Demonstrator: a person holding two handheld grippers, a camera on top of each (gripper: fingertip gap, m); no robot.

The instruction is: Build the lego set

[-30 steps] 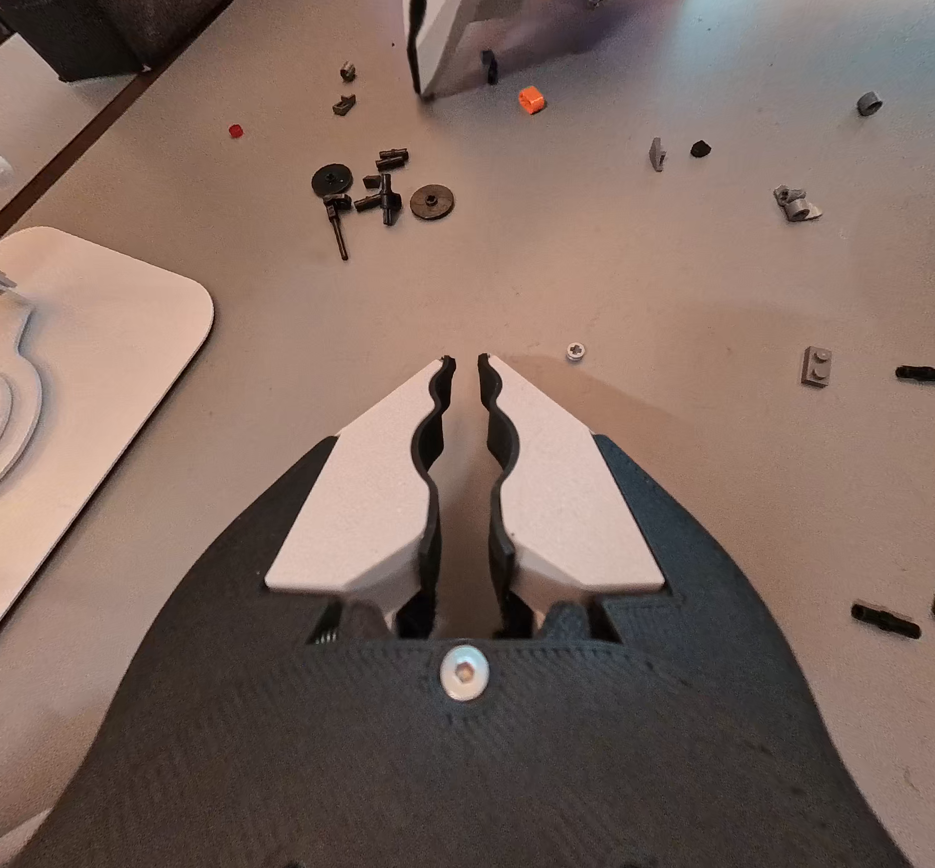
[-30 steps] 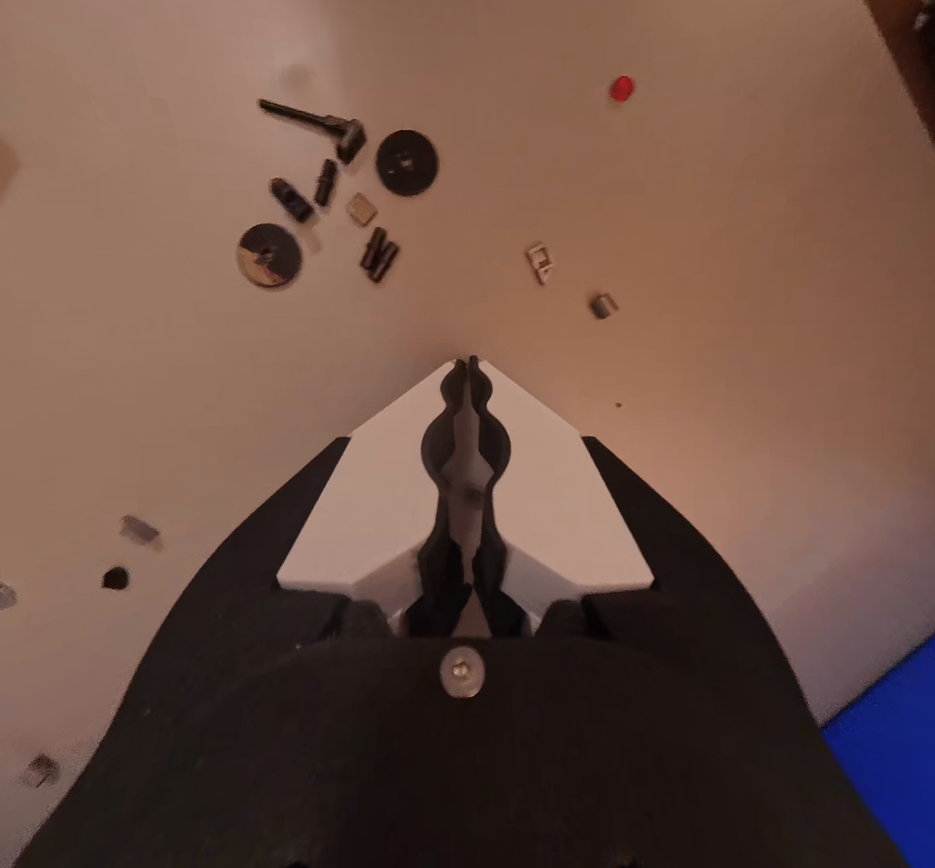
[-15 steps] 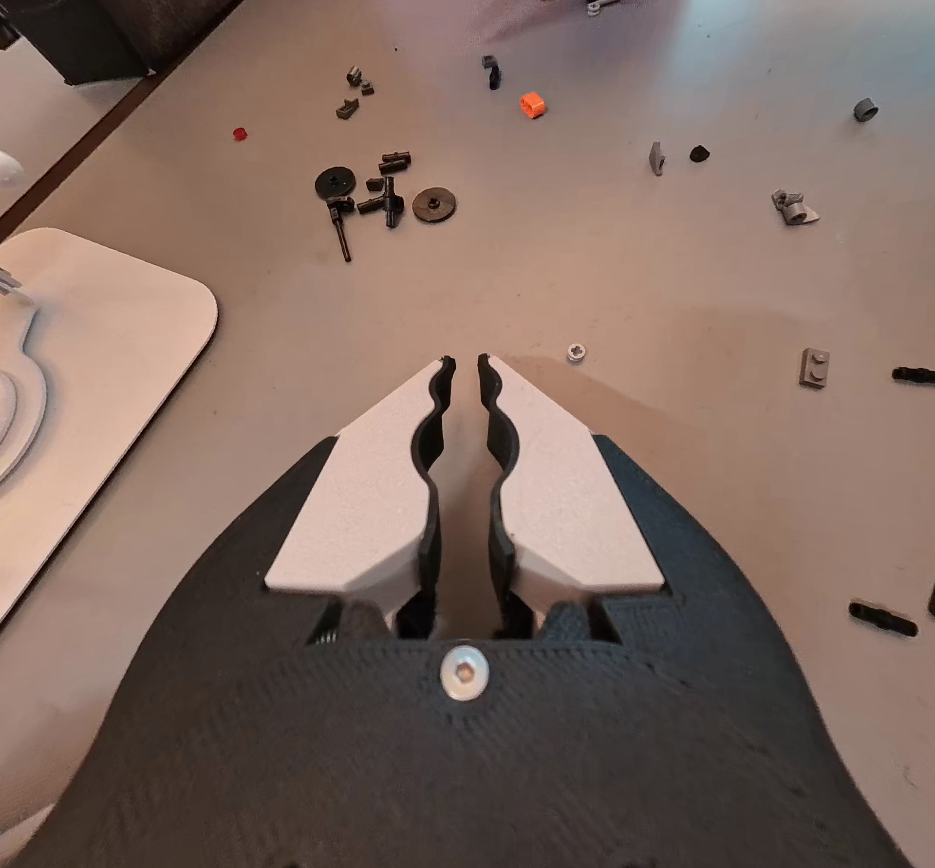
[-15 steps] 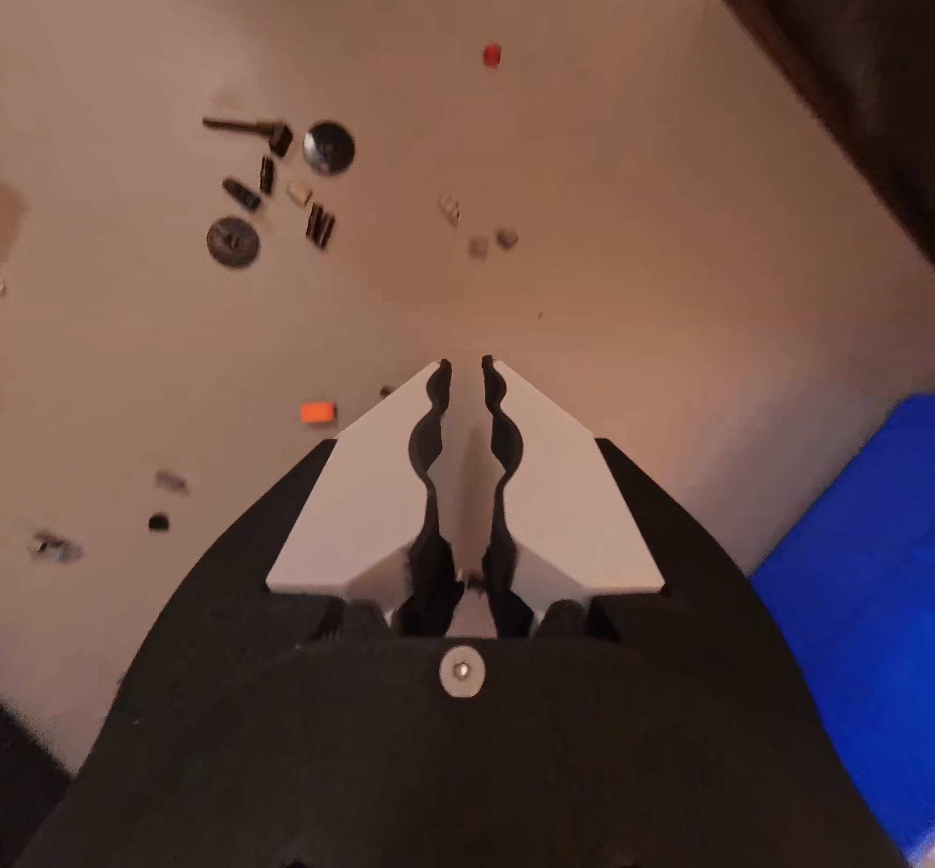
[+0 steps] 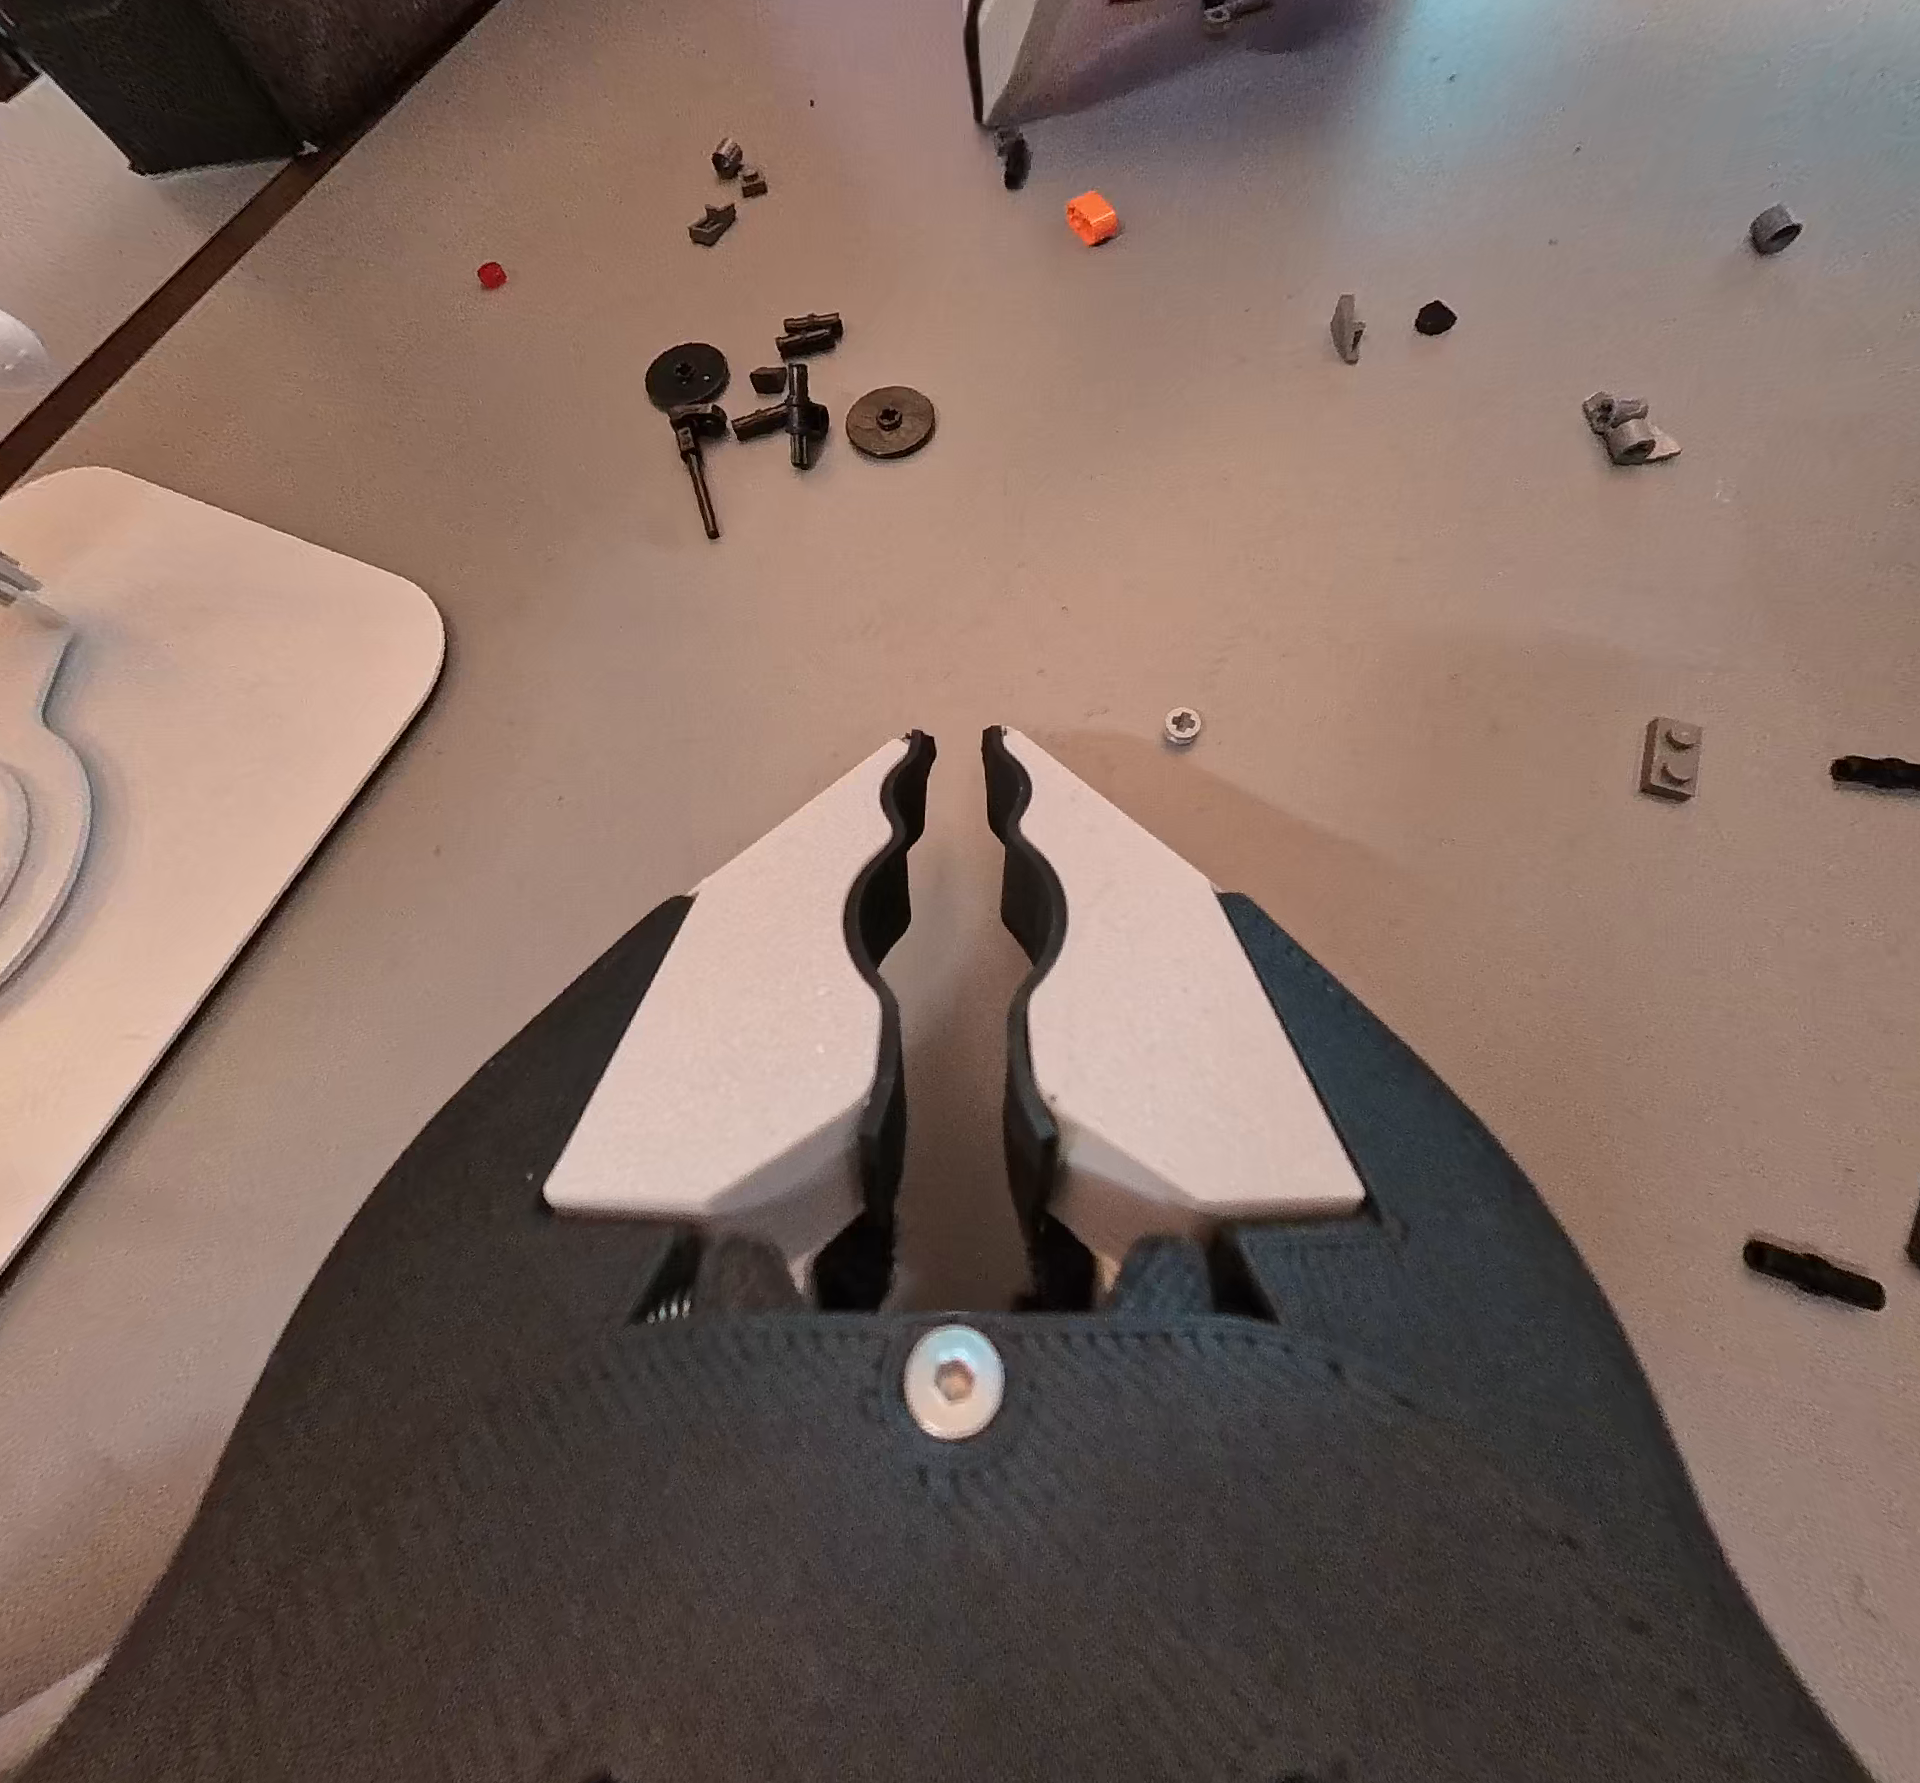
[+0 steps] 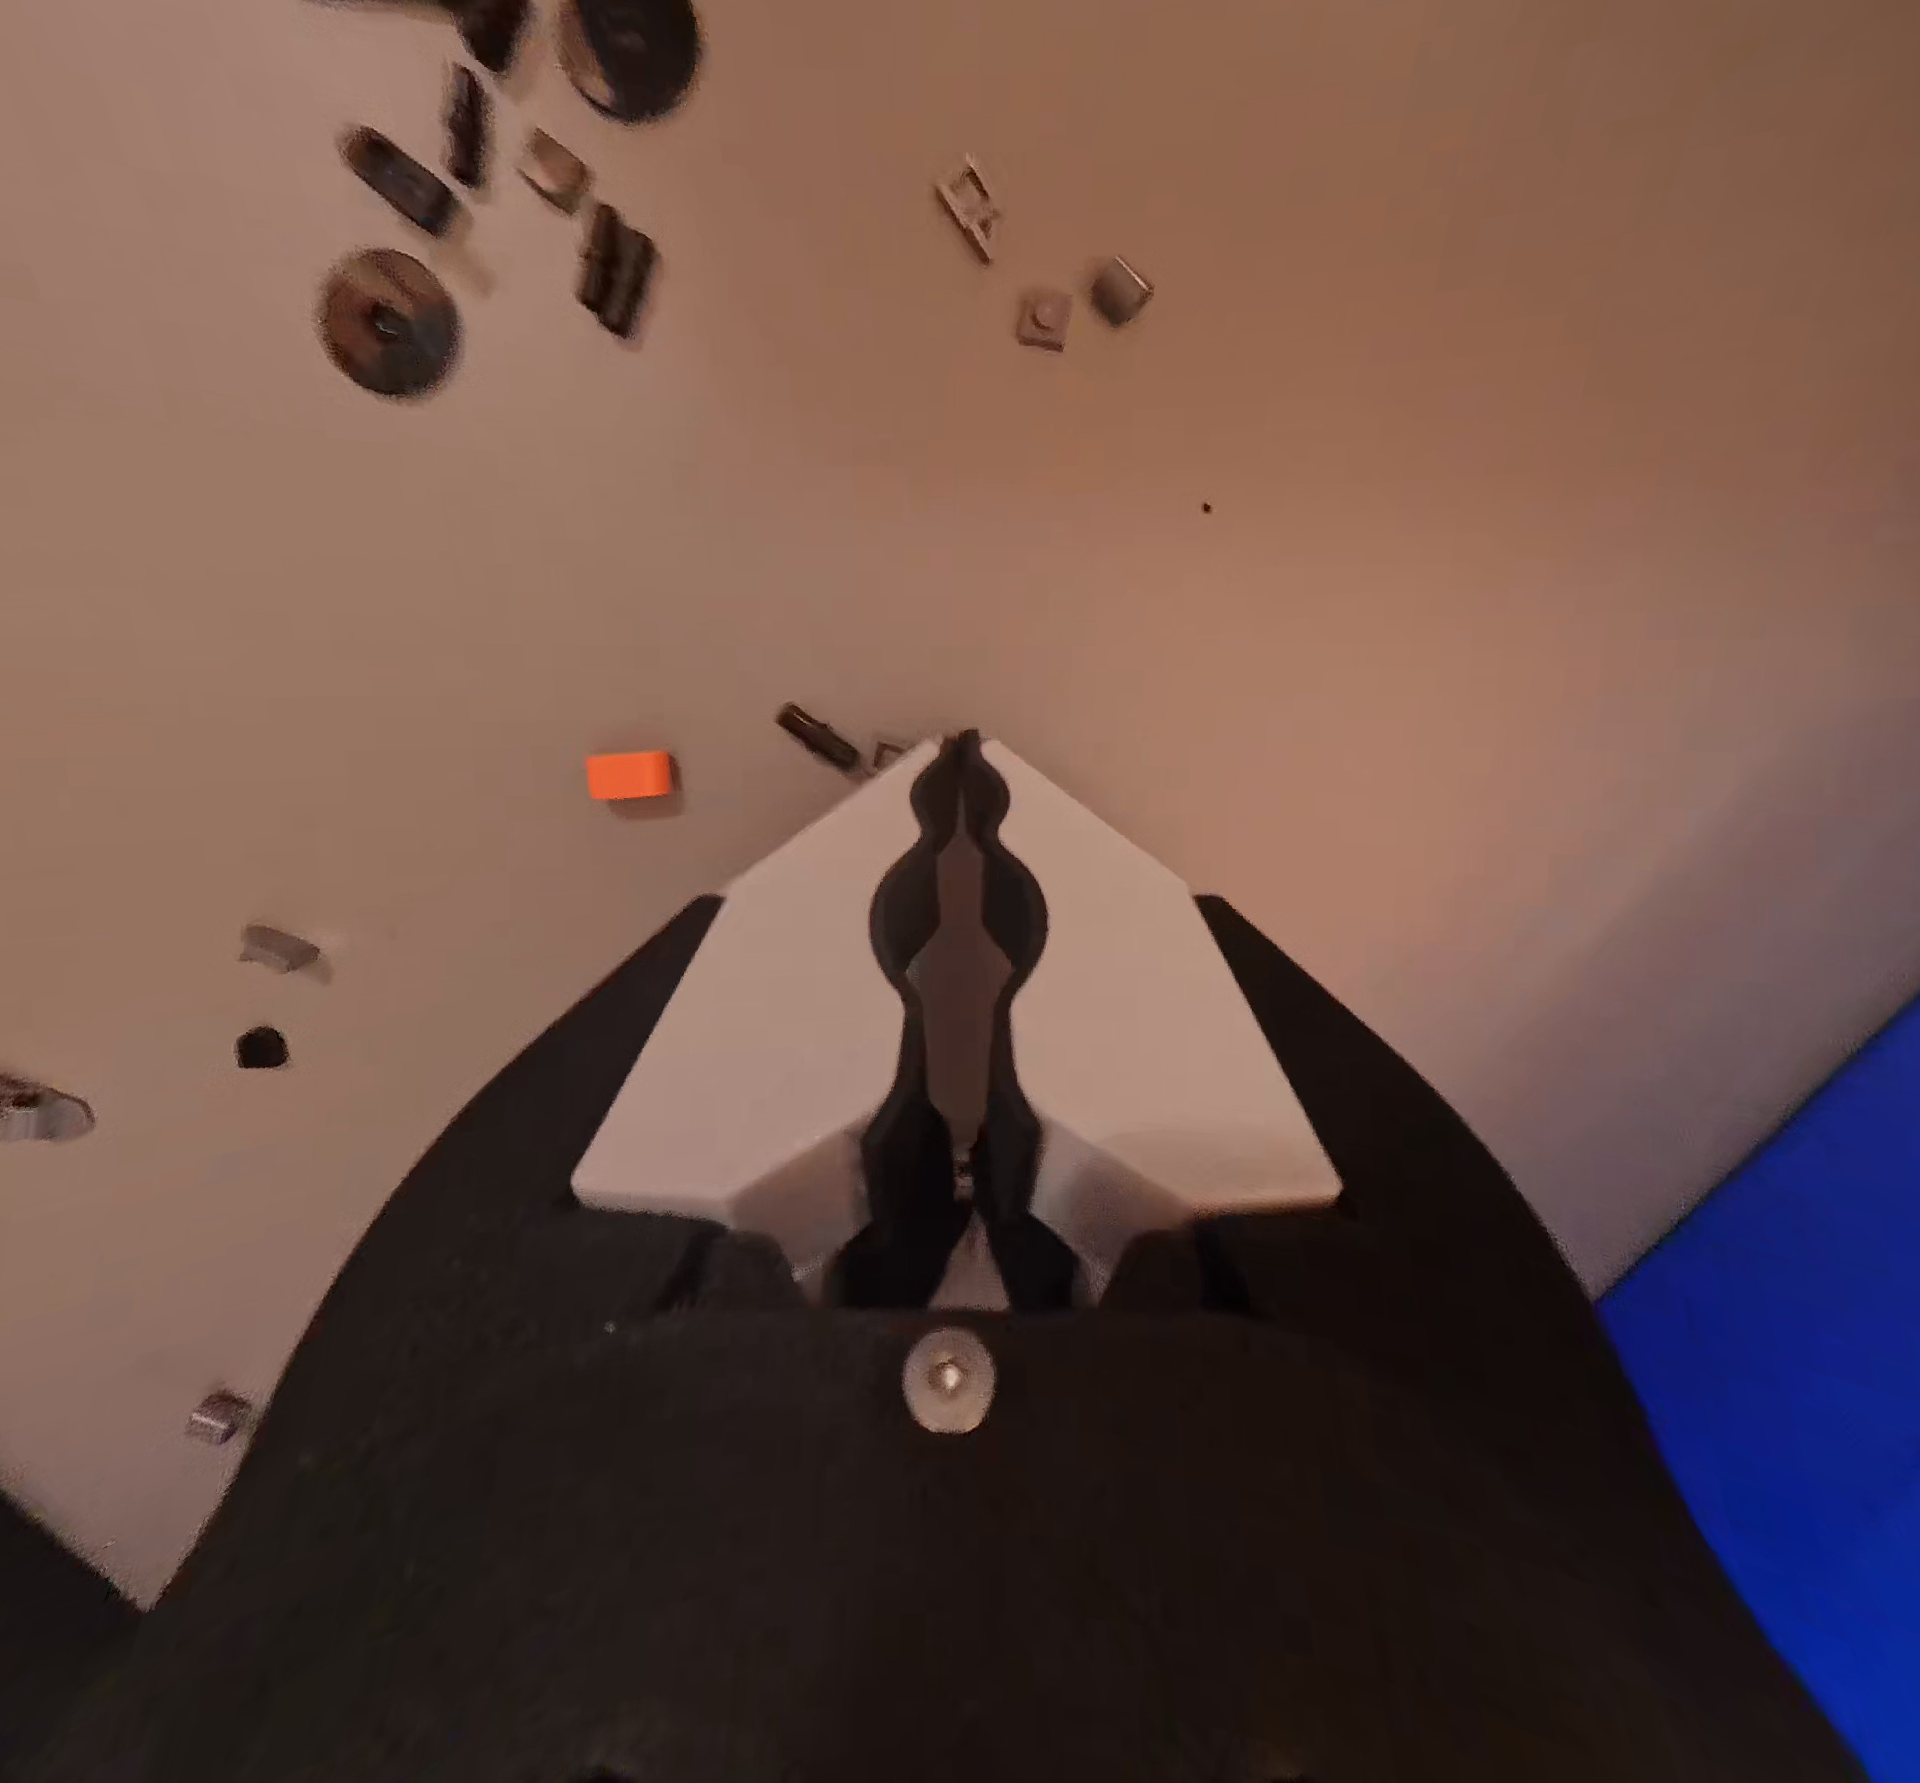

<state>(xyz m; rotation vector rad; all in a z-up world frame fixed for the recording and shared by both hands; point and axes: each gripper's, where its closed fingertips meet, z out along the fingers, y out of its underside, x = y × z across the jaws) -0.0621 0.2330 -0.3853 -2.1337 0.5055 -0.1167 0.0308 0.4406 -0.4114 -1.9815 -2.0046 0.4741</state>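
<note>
Desk [image 5: 1195, 590] carries loose lego parts only; nothing looks joined yet, so I judge the build to be at its start, in the picking of a first piece.

The landmark is the orange brick [image 5: 1091, 218]. In the left wrist view a small dark pin [image 5: 1010, 156] lies just beyond it, and the right gripper [image 5: 982, 118] comes down there with its tip touching or nearly touching the desk beside that pin. The black cluster of two discs, pins and a long axle [image 5: 774, 403] lies nearer the camera and to the left of the orange brick. Grey pieces [image 5: 1626, 429] are scattered well to its right, and a small red stud [image 5: 490, 274] is far to its left. A round grey stud [image 5: 1182, 725] lies much nearer, just beside the left gripper [image 5: 958, 744].

The left gripper hovers over bare desk, its fingers a narrow gap apart and holding nothing. In the right wrist view the right gripper [image 6: 966, 741] has its fingers pressed together at the tip. The dark pin [image 6: 821, 736] lies just left of that tip, between it and the orange brick [image 6: 629, 775], with a small grey bit partly hidden at the finger edge. Whether anything is pinched I cannot tell.

If the pin is the target, the next move calls for opening the fingers, shifting slightly toward the orange brick, straddling the pin and closing gently, since so small a part may skid.
</note>
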